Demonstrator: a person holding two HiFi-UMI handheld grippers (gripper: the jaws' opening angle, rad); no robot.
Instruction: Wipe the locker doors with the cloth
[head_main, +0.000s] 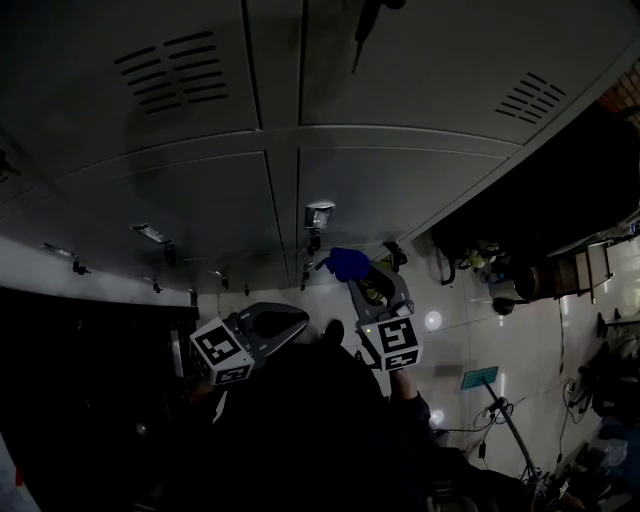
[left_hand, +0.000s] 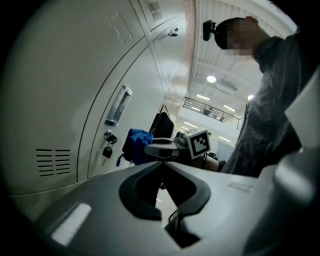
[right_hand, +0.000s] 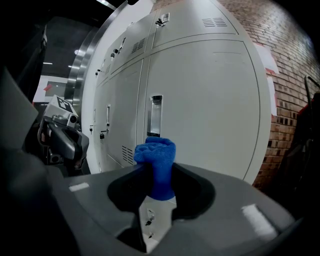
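Grey locker doors (head_main: 380, 190) fill the upper head view. My right gripper (head_main: 357, 282) is shut on a bunched blue cloth (head_main: 348, 263), held just short of the lower door, below its metal handle (head_main: 318, 215). In the right gripper view the cloth (right_hand: 157, 162) stands up between the jaws in front of the door (right_hand: 205, 100). My left gripper (head_main: 292, 322) hangs to the left, lower and away from the lockers. Its jaws meet with nothing between them (left_hand: 162, 162). The left gripper view shows the cloth (left_hand: 136, 144) beside the locker.
Keys (left_hand: 107, 150) hang from a lock on the neighbouring door, under a vent (left_hand: 52, 162). A brick wall (right_hand: 295, 65) ends the locker row. Dark bags and cables (head_main: 480, 265) lie on the tiled floor (head_main: 470, 330) to the right. The person's torso (left_hand: 270, 115) is close behind.
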